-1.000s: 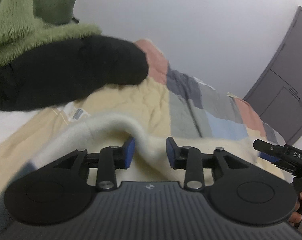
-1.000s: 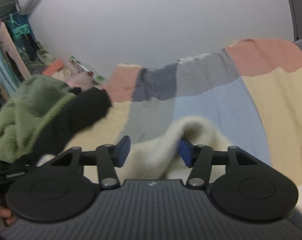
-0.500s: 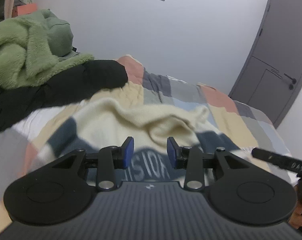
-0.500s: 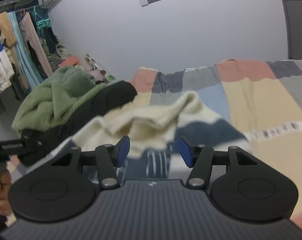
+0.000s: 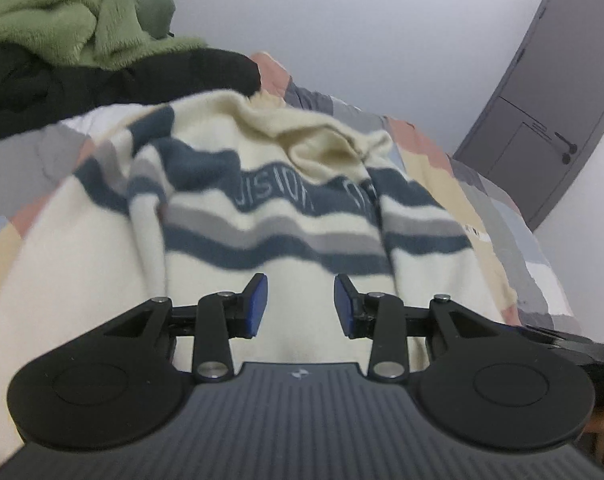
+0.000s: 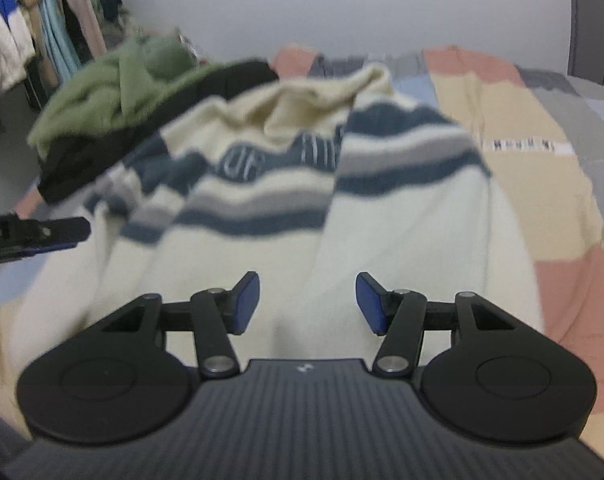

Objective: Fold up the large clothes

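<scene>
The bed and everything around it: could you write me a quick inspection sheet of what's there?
Surface: bed with a patchwork cover, mostly under clothes.
Job's things: cream sweater with navy and grey stripes, spread out, hood bunched at the far end.
Clutter: green fleece atop a black garment, beside the sweater.
Grippers: left gripper and right gripper both open, nothing pinched, above the sweater's near hem.
Cables: nothing seen.
Surroundings: grey door, pale wall, hanging clothes.

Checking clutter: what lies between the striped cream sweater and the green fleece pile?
A black garment lies between the striped cream sweater and the green fleece pile, seen in both wrist views.
</scene>
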`<state>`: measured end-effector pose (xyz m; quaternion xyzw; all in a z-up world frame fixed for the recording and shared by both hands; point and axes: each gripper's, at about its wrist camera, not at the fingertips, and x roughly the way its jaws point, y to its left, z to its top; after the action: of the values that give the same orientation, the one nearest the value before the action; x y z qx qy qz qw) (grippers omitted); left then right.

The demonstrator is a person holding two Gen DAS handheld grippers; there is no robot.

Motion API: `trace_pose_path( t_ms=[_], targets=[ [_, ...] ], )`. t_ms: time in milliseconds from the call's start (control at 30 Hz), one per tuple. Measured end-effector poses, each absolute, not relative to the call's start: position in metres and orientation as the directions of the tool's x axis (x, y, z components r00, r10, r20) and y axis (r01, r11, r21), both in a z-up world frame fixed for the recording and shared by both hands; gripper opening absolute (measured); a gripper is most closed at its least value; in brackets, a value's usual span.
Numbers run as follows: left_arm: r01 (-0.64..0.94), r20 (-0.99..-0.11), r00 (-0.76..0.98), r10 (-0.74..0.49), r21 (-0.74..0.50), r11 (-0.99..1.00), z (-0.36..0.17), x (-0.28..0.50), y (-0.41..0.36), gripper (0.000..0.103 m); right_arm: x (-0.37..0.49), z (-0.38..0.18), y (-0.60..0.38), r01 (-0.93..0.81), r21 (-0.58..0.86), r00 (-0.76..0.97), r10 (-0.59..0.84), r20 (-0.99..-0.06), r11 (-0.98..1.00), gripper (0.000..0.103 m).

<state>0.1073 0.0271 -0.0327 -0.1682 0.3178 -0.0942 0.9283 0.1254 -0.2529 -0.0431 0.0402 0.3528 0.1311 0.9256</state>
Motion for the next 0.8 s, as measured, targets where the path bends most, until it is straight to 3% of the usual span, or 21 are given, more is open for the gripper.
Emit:
trace_pose_path(
  t_ms=[333, 367, 500, 667, 800],
  targets=[
    [-0.002, -0.598, 0.760, -0.253, -0.391, 0.920, -0.064, 0.136, 0.053, 0.042, 0.146, -0.090, -0.223, -0.209, 0.001, 0.675, 0.145, -0.724, 0.978, 0.055],
    [-0.014, -0.599, 0.762, -0.247, -0.395, 0.918, -0.064, 0.138, 0.058, 0.043, 0.147, -0.092, -0.223, -0.207, -0.006, 0.672, 0.138, -0.728, 0.978, 0.053],
    [-0.078, -0.598, 0.781, -0.182, -0.381, 0.921, -0.062, 0.145, 0.084, 0.052, 0.149, -0.088, -0.228, -0.180, -0.003, 0.677, 0.122, -0.725, 0.984, 0.024],
    [-0.211, -0.589, 0.806, -0.052, -0.369, 0.905, -0.057, 0.153, 0.135, 0.057, 0.145, -0.073, -0.247, -0.128, 0.063, 0.709, 0.136, -0.692, 0.990, 0.017],
    [-0.357, -0.611, 0.782, 0.127, -0.270, 0.894, -0.060, 0.159, 0.169, 0.057, 0.141, -0.060, -0.265, -0.074, 0.084, 0.749, 0.111, -0.653, 0.994, 0.016]
  ],
)
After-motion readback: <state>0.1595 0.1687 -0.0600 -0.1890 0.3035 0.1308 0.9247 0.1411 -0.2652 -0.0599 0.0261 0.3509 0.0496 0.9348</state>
